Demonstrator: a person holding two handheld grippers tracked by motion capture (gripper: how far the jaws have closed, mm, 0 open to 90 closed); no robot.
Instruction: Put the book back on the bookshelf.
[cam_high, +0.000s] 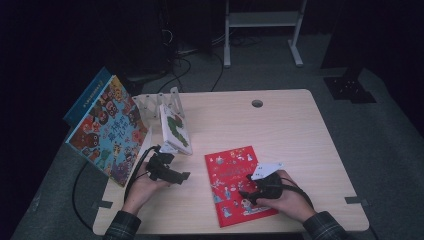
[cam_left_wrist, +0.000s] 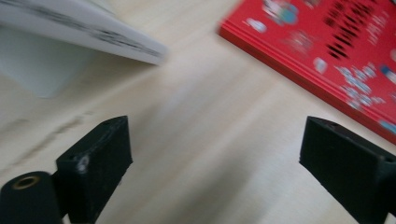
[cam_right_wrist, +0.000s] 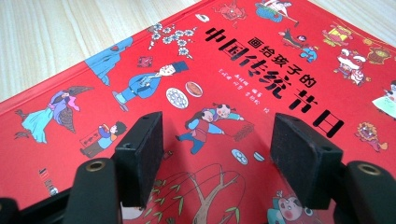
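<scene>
Shelving step in hand: right gripper (cam_high: 250, 192), jaws spread, rests over red book (cam_high: 235, 175); left gripper (cam_high: 186, 176), jaws spread empty, must next approach its edge.

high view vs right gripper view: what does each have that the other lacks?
High view alone: the white book leaning in the white rack, the large colourful book propped at the table's left edge, the left claw open over bare tabletop, and both hands.
Right gripper view alone: the cover close up, with black title characters and cartoon figures readable.
Both: the red book flat on the wooden table, and the right claw open over its cover, nothing between the jaws.
</scene>
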